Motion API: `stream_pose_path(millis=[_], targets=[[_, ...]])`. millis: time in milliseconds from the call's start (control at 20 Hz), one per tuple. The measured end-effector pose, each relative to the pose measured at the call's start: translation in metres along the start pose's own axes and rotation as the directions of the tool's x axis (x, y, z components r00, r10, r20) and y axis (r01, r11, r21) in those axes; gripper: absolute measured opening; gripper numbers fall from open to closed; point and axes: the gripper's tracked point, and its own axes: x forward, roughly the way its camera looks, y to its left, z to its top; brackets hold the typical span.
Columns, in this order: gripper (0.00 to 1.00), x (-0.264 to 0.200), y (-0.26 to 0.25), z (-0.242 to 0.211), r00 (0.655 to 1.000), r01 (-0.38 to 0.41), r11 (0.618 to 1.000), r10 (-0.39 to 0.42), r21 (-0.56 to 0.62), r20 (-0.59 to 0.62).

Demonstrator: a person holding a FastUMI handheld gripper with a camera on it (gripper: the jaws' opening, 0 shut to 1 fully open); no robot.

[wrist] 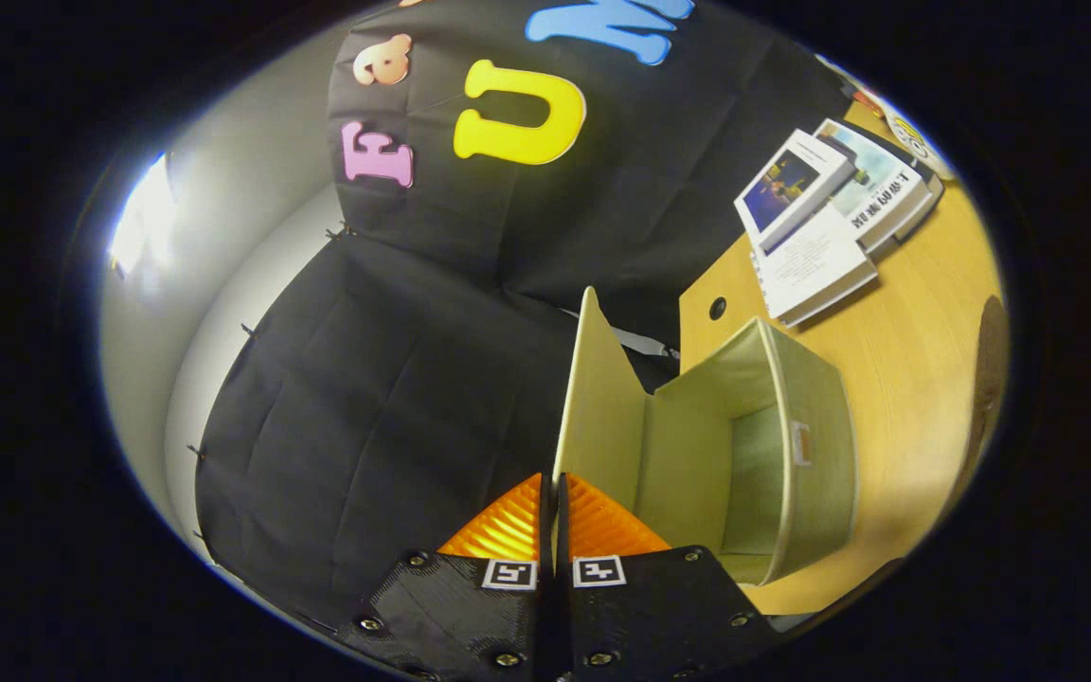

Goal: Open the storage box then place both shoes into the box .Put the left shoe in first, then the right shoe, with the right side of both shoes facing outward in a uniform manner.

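Light wooden tabletop (905, 360) carries the pale green fabric storage box (792, 455); your gripper (553, 488) pinches its raised flap lid (598, 398), keeping the box open for shoes.

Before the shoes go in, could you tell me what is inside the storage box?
The storage box looks empty, its lid pinched by the gripper; its near bottom corner is hidden.

The tongs (550, 478) are closed, the two fingers (506, 526) pressed together side by side with the thin lid edge pinched between them, tips pointing toward twelve o'clock, the whole tool rolled sideways.
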Motion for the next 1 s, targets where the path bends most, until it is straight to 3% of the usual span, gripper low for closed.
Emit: stream_pose_path(millis=[650,800,850,900,1000], targets=[[0.00,0.135,0.066,-0.079,0.994,0.078,0.977,-0.092,-0.198,-0.063],[0.09,0.148,0.069,-0.097,0.991,0.077,0.966,-0.101,-0.246,-0.088],[0.14,0.148,0.069,-0.098,0.991,0.072,0.963,-0.099,-0.258,-0.091],[0.46,0.145,0.071,-0.098,0.992,0.067,0.961,-0.094,-0.268,-0.090],[0.76,0.141,0.076,-0.094,0.995,0.056,0.953,-0.079,-0.297,-0.068]])
